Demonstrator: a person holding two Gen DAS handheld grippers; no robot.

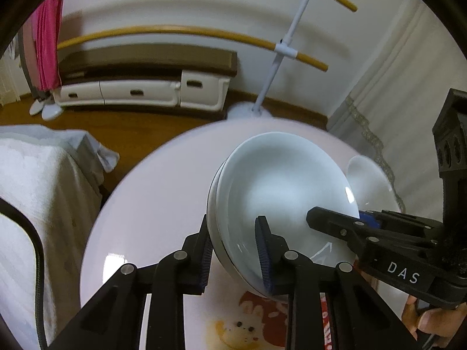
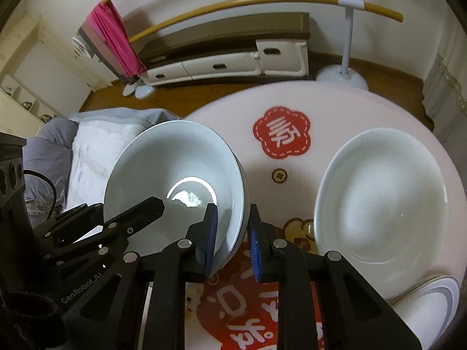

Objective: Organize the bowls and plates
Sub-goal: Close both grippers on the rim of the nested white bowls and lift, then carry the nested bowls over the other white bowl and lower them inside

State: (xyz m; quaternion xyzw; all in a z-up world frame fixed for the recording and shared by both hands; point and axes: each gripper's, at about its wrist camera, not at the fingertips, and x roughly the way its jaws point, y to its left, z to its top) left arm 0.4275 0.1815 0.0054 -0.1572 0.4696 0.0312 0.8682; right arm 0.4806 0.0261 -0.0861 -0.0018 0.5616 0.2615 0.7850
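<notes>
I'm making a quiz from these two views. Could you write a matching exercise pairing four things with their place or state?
Things:
1. stacked bowls
2. large white plate
3. pink cloth
4. red flower sticker

Places or states:
A. hanging on a yellow bar
B. flat on the tabletop, printed
C. clamped at the rim by both grippers
D. lying free on the table

Pairs: 1-C, 2-D, 3-A, 4-B

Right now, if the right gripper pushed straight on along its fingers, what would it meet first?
The right gripper is already clamped on the stacked bowls' rim, so they move with it. Beyond them, probably the bare pink tabletop; depth is unclear.
</notes>
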